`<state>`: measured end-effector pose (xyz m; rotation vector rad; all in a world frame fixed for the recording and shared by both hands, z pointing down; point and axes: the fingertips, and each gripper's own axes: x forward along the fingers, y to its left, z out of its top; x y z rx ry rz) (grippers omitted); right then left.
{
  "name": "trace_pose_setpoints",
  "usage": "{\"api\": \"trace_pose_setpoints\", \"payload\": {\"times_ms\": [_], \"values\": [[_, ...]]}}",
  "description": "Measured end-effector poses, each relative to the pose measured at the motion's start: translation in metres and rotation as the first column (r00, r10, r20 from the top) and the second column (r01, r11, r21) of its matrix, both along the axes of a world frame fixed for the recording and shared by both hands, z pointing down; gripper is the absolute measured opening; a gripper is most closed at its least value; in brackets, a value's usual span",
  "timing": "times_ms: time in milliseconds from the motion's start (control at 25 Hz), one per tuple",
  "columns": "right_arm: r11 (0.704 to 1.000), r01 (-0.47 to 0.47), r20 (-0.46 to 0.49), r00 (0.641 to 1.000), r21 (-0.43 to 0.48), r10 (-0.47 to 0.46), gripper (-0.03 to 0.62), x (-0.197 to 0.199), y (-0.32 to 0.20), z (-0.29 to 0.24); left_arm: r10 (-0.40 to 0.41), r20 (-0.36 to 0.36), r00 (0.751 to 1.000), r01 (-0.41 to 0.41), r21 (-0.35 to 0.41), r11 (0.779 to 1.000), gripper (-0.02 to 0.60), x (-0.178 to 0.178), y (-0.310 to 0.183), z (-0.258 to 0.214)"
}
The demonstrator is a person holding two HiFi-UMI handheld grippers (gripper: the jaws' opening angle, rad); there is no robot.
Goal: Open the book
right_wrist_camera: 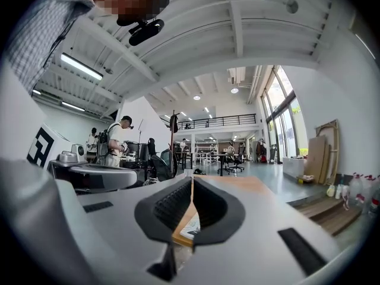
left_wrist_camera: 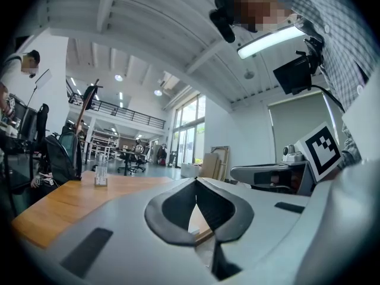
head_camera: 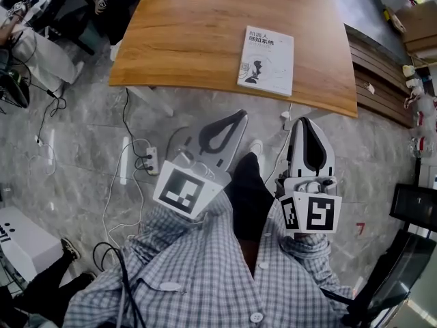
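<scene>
Book [head_camera: 266, 60] near table [head_camera: 184, 39] front edge

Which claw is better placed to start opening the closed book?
Right, narrowly. The left claw and right claw, both shut, sit short of the table, about equally near the book, but the right one lines up with its right edge, likely the cover's free side.
</scene>
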<state>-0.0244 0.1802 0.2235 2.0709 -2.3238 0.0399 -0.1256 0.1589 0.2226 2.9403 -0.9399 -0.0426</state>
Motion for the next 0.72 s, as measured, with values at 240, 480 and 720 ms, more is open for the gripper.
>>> {"api": "trace_pose_setpoints", "payload": {"times_ms": [240, 480, 720], "values": [[1.000, 0.022, 0.008, 1.000, -0.008, -0.022, 0.026, 0.018, -0.036, 0.009, -0.021, 0.021, 1.000, 0.021, -0.019, 1.000, 0.011, 0.015, -0.030, 0.010], [0.998, 0.054, 0.008, 0.999, -0.017, -0.054, 0.026, 0.046, -0.077, 0.013, -0.046, 0.031, 0.998, 0.047, -0.021, 0.999, 0.011, 0.044, -0.069, 0.014], [0.994, 0.102, 0.026, 0.995, -0.027, -0.101, 0.026, 0.081, -0.121, 0.014, -0.083, 0.047, 0.995, 0.084, -0.023, 0.996, 0.011, 0.079, -0.107, 0.016]]}}
